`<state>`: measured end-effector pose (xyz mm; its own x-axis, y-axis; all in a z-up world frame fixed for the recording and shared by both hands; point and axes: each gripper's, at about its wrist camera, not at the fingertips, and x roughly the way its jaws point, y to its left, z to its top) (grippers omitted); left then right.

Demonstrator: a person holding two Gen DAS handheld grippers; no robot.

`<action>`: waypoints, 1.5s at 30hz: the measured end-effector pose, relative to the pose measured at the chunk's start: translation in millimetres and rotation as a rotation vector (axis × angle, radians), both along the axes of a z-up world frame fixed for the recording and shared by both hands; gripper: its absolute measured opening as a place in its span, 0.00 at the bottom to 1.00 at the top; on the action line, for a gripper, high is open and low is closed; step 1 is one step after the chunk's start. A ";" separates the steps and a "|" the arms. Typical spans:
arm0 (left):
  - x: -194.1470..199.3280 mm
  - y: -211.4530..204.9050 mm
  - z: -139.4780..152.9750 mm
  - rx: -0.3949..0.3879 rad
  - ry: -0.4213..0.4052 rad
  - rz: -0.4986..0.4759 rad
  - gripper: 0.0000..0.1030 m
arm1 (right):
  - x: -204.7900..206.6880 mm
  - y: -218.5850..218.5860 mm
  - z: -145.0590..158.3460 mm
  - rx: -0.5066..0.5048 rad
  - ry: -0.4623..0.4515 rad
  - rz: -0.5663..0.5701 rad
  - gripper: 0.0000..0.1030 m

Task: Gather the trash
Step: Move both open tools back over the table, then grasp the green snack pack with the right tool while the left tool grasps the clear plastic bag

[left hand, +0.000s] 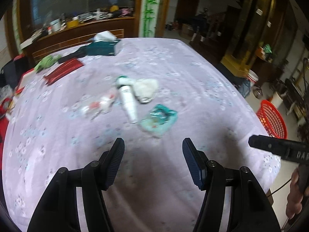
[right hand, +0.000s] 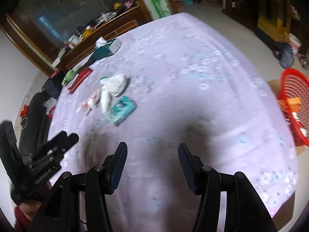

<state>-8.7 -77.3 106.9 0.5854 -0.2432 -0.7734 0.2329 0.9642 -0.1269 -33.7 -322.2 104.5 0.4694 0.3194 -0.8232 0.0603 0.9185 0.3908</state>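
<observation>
Both sets of fingers are spread wide, nothing gripped: left gripper, right gripper. Trash is clustered mid-worktop around the white bottle: teal wrapper just beside it, crumpled tissue touching it.

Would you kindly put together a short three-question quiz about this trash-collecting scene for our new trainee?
1. True or false: the left hand-held gripper is holding the white bottle.
2. What colour is the basket beside the table?
3. Which lies nearest the left hand-held gripper: A) the teal packet, B) the tissue box, C) the crumpled white tissue?

Key: 1 false, both it and the right hand-held gripper are open and empty; 2 red; 3 A.
</observation>
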 end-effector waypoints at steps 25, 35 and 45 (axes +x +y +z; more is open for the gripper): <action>121.1 89.0 -17.1 0.061 0.062 0.096 0.59 | 154.8 123.1 -84.7 -0.111 0.250 -0.017 0.70; 150.7 77.7 -29.7 0.066 0.078 0.056 0.59 | 147.1 125.0 -73.9 -0.210 0.178 0.076 0.21; 167.7 60.6 -47.8 0.080 0.103 0.001 0.59 | 104.5 83.1 -36.0 -0.175 0.062 0.054 0.15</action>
<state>159.0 -16.7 59.0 0.5018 -0.1780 -0.8465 0.2219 0.9723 -0.0729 70.7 -239.1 68.5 0.4018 0.1924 -0.8953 0.0281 0.9746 0.2220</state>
